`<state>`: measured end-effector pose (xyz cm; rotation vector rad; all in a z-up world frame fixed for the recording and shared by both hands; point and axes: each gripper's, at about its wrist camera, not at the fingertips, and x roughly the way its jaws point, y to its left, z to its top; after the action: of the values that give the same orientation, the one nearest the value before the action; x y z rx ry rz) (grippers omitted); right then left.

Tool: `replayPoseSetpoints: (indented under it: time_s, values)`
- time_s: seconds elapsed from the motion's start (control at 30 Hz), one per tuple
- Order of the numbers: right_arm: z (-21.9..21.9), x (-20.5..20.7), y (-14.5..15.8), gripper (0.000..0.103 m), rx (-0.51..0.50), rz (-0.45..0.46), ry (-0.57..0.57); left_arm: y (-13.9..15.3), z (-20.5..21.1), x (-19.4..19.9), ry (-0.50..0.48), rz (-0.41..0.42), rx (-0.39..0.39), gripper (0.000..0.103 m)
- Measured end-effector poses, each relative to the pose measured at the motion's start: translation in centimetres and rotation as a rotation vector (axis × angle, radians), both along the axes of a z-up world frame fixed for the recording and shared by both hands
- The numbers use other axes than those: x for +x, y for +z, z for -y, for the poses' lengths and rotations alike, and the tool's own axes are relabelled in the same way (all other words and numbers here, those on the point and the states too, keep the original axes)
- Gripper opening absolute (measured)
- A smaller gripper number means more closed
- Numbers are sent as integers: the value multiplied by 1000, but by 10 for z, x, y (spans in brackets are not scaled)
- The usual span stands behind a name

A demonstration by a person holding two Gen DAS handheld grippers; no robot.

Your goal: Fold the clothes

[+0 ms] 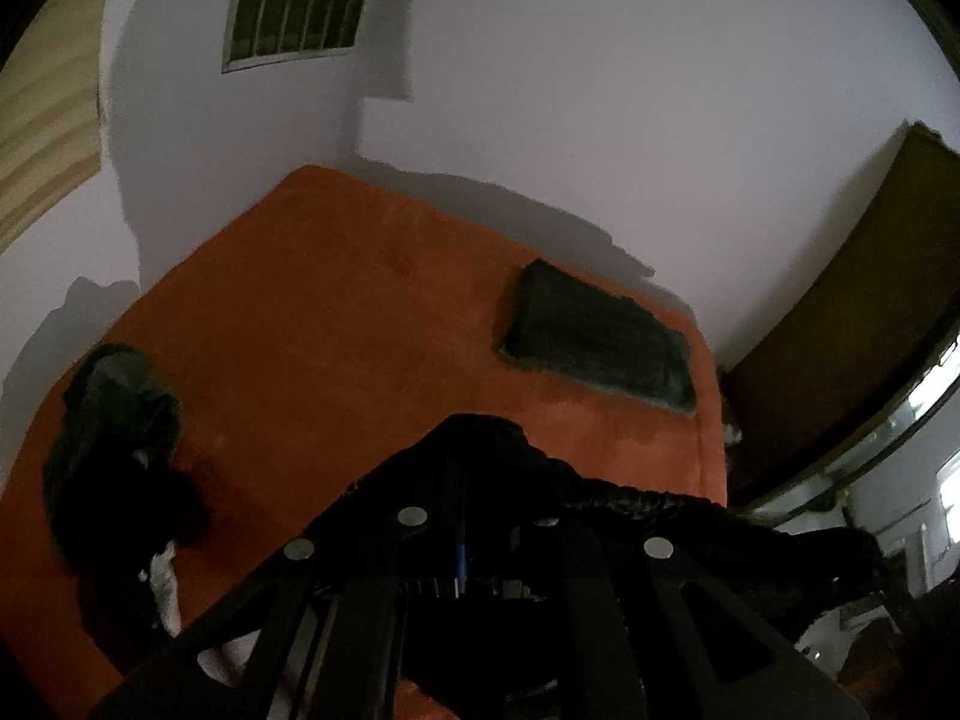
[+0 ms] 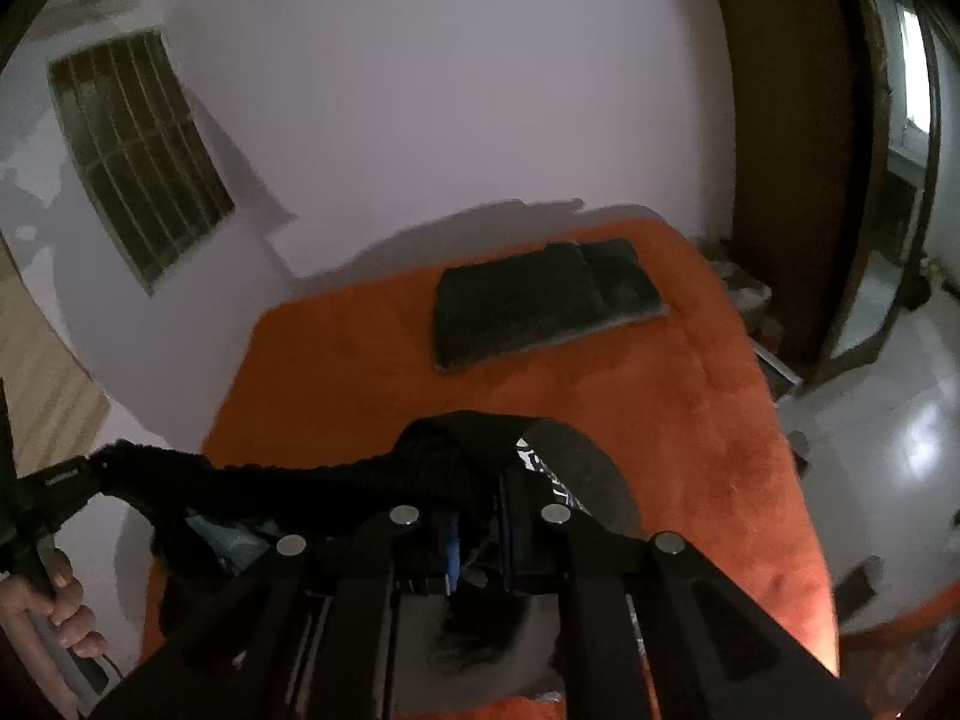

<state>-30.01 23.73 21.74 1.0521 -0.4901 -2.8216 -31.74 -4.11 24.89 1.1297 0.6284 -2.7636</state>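
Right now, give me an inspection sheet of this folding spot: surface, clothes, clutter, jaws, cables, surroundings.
Surface: orange bedspread, mostly bare.
Job's things: black garment stretched between both grippers; folded dark garment lying flat at the far side; heap of dark clothes unfolded at the left edge.
Clutter: small items on the floor beside the bed, too blurred to name.
Grippers: left gripper and right gripper, jaws shut on the black garment.
Cables: a thin cord below the person's hand; otherwise nothing seen.
Surroundings: white wall, barred window, wooden door, glossy tiled floor; dim light.
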Motion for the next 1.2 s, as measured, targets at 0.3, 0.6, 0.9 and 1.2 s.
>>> replayPoseSetpoints:
  time_s: [0.3, 0.6, 0.9, 1.2]
  values:
    - [5, 27, 34, 8, -2, -483, 108, 44, -19, 53, 27, -605, -178, 6]
    - [28, 77, -182, 8, 6, -188, 203, -213, 26, 105, -1, -226, -7, 6]
    - [29, 155, -418, 9, -113, 293, 175, -455, 18, 179, -26, 216, -31, 7]
    - [4, 202, -457, 33, -204, 340, 162, -464, 17, 198, -75, 272, -107, 17]
